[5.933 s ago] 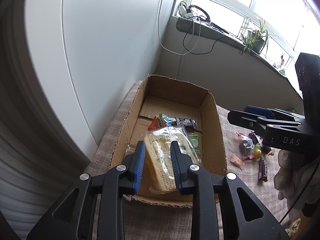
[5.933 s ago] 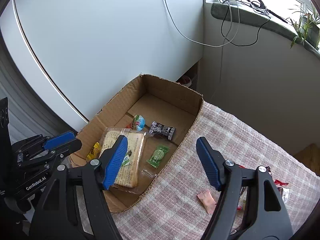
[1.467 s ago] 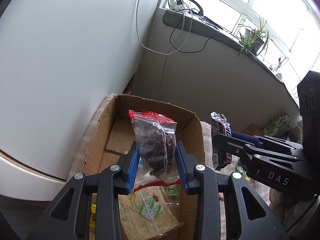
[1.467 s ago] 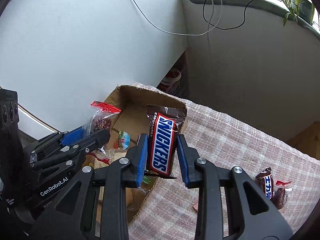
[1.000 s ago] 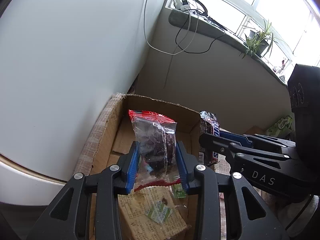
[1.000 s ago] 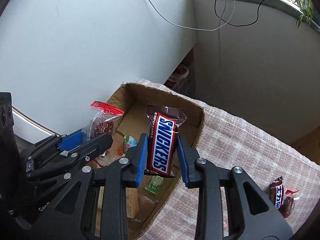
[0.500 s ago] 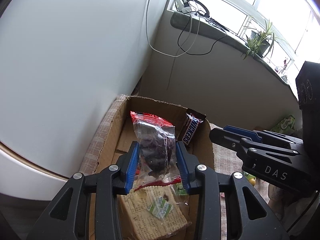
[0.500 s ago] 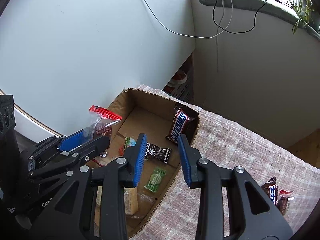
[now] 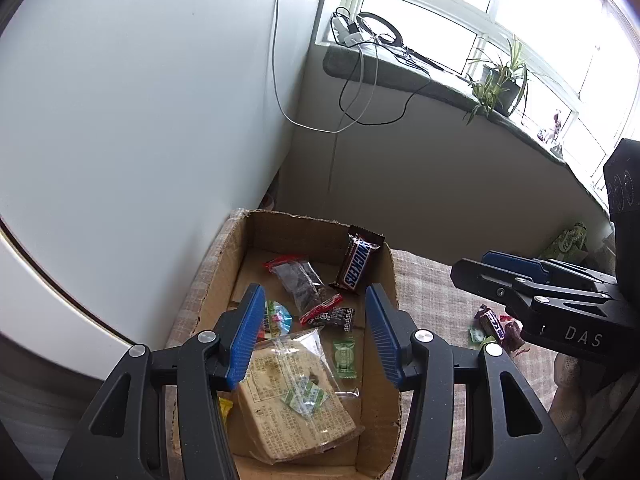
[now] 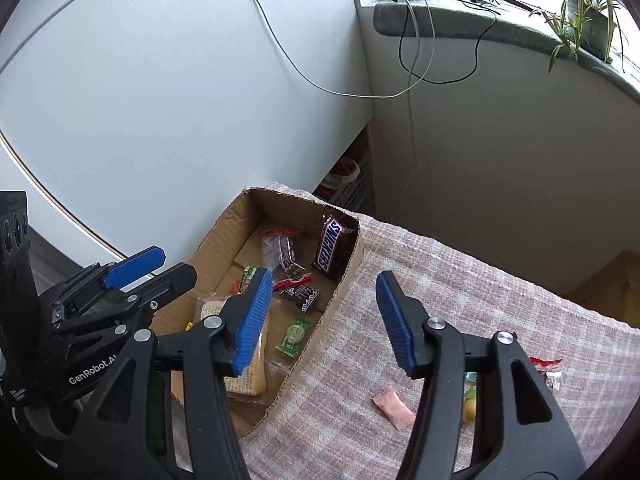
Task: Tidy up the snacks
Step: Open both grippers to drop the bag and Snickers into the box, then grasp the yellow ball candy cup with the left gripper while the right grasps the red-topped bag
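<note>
A cardboard box (image 9: 224,264) (image 10: 352,268) on the checked cloth holds several snacks. A Snickers bar (image 9: 357,261) (image 10: 331,246) leans against its right wall. A clear bag of dark fruit with red ends (image 9: 304,282) (image 10: 282,254) lies on the box floor beside it. Nearer lies a wrapped cracker pack (image 9: 292,392) (image 10: 244,376). My left gripper (image 9: 314,334) hangs above the box, its jaws opening with nothing between them. My right gripper (image 10: 324,316) hovers over the box's right rim, its jaws opening too and empty.
More snacks lie on the cloth to the right: a pink sachet (image 10: 394,408), a small chocolate bar (image 9: 494,322) and a red-ended packet (image 10: 546,364). A white wall (image 9: 140,100) stands close behind the box. Cables hang from the window sill (image 10: 460,24).
Both grippers let go of their snacks: the fruit bag dropped from the left one onto the box floor, and the Snickers bar now leans inside the box. Both grippers rose and spread wider.
</note>
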Motion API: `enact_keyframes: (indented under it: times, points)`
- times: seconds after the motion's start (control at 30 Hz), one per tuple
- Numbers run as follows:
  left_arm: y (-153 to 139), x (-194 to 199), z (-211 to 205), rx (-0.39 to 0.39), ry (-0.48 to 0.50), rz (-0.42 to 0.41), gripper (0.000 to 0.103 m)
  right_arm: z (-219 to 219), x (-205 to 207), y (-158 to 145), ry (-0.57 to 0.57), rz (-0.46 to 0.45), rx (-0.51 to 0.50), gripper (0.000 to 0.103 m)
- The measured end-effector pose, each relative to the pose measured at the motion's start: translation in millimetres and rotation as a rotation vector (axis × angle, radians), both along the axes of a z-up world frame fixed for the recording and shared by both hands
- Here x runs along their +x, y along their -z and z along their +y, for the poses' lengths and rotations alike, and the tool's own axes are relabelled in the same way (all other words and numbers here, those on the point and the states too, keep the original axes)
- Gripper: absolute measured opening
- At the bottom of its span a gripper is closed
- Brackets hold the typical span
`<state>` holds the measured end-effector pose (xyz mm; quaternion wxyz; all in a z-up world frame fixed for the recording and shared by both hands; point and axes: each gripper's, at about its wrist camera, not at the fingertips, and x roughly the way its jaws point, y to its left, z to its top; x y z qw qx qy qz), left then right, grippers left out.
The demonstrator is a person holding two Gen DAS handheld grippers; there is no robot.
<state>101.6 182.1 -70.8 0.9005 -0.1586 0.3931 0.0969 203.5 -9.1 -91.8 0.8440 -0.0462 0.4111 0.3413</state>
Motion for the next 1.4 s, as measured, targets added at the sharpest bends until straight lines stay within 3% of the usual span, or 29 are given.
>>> enact_keyframes:
  times: [0.43, 0.77, 1.13, 1.4]
  points:
    - [-13, -11, -42, -0.008, 0.074, -0.045, 0.052, -133, -9, -11, 0.163, -0.005, 0.03, 0.07]
    - [3, -5, -97, -0.075, 0.189, -0.017, 0.051, -215, -15, 17, 0.292, 0.051, 0.003, 0.07]
    - [39, 21, -167, -0.14, 0.332, 0.056, 0.051, -235, -4, 61, 0.309, 0.118, -0.05, 0.07]
    - [69, 41, -196, -0.16, 0.39, 0.108, 0.041, -225, 25, 84, 0.287, 0.178, -0.062, 0.07]
